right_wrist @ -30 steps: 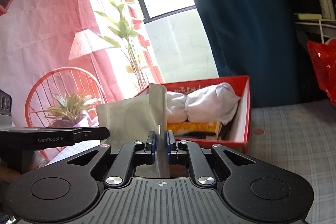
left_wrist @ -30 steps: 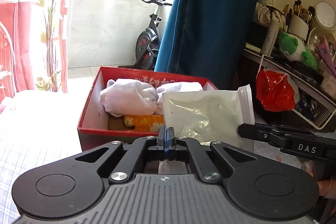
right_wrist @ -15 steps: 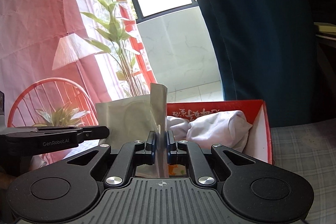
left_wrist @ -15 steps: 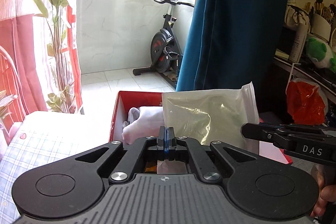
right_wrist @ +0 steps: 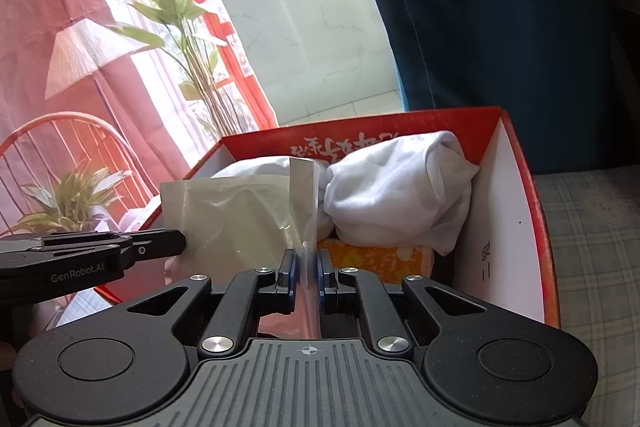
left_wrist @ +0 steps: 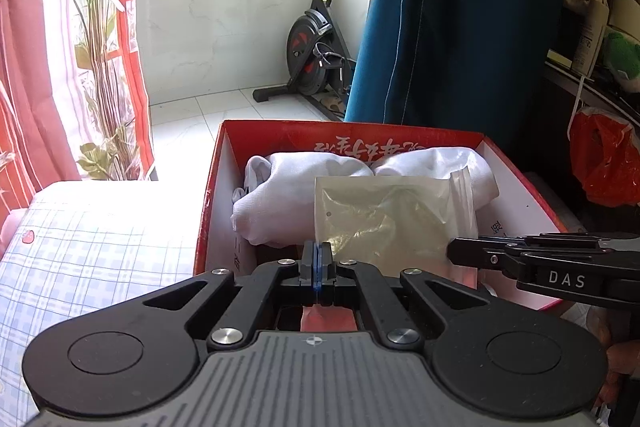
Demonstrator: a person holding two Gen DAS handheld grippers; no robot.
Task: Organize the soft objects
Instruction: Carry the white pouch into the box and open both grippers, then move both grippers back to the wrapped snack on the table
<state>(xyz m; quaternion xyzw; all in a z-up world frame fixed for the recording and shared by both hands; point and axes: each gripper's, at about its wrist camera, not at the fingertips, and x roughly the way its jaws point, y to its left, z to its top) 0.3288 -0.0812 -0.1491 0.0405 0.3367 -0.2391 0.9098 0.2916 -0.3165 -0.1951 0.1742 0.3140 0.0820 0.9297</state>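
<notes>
I've got both grippers, left point(left_wrist: 317, 259) and right point(right_wrist: 307, 267), clamped on the bag's point(left_wrist: 384, 215) opposite edges, held taut over the box point(left_wrist: 216, 163) to drop it flat.

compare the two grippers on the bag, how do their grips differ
The left gripper has its pads pressed flat together on the bag's lower left corner; the right gripper shows a narrow gap between its pads, with the bag's folded right edge standing in it. The left one grips a flat sheet corner; the right one takes a creased strip edge-on. Both hold the bag over the red box.
</notes>
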